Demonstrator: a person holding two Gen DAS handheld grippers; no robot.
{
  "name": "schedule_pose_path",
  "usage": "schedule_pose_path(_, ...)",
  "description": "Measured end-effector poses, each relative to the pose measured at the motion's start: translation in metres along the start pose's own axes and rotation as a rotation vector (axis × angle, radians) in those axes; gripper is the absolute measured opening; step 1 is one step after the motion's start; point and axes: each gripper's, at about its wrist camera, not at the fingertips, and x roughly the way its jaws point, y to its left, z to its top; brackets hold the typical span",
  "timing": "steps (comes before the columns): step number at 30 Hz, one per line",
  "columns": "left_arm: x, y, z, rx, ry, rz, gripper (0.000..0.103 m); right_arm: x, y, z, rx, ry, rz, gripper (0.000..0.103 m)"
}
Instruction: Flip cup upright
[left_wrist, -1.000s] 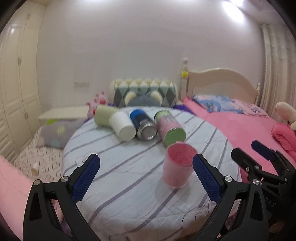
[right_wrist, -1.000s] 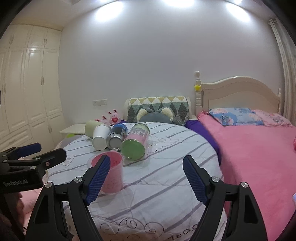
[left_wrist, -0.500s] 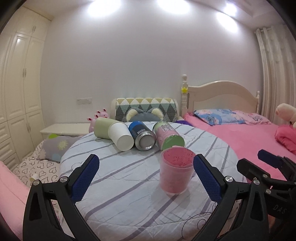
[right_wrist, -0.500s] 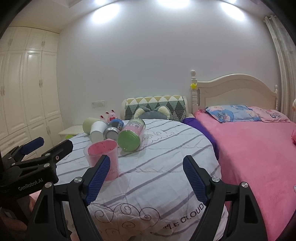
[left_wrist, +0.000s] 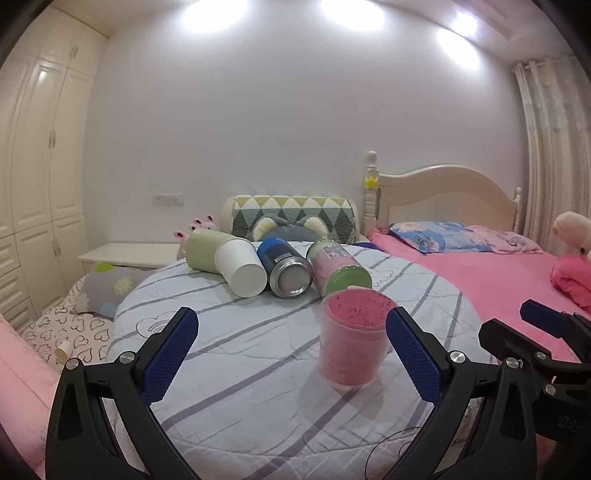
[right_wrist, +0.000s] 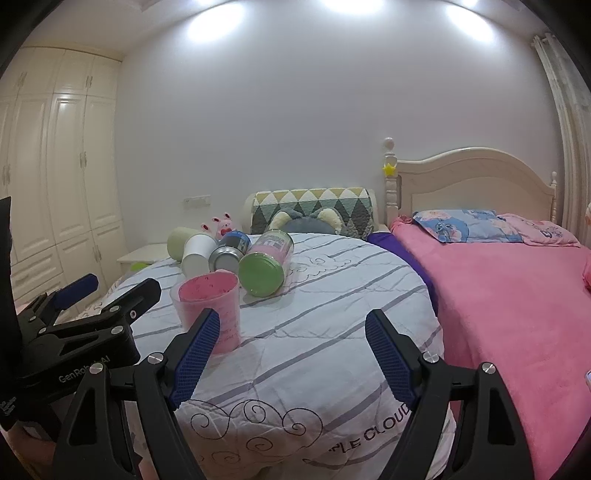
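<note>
Left hand-held gripper (left_wrist: 291, 354) wide open, empty; right hand-held gripper (right_wrist: 291, 354) same. Pink cup (left_wrist: 351, 338) stands upright on desk (left_wrist: 229, 398), untouched. I'd back off straight, avoid clipping rim.

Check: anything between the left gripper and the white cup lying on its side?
Nothing visible. The left gripper is open and the striped cover ahead is bare up to the white cup. The upright pink cup stands off to the right, by its right finger.

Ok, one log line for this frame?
pink cup: upright on quilt | left gripper: open, empty | right gripper: open, empty | four containers lying
</note>
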Motion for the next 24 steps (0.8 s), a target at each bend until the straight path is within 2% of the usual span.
schedule_pose_path(12, 0.0011, -0.0033, -0.0017, 0.012, -0.015, -0.003, 0.103, 0.004, 0.0023, -0.0023, -0.004, 0.013, 0.003, 0.082)
schedule_pose_path(17, 0.0006, 0.0014, -0.0004, -0.021, -0.023, -0.022, 0.103, 0.0018, 0.0012, -0.004, 0.001, 0.011, 0.003, 0.082)
schedule_pose_path(24, 0.0021, -0.0012, -0.0006, 0.009, -0.042, 0.07, 0.103, 0.0018, -0.0022, -0.0049, 0.007, 0.019, 0.003, 0.083)
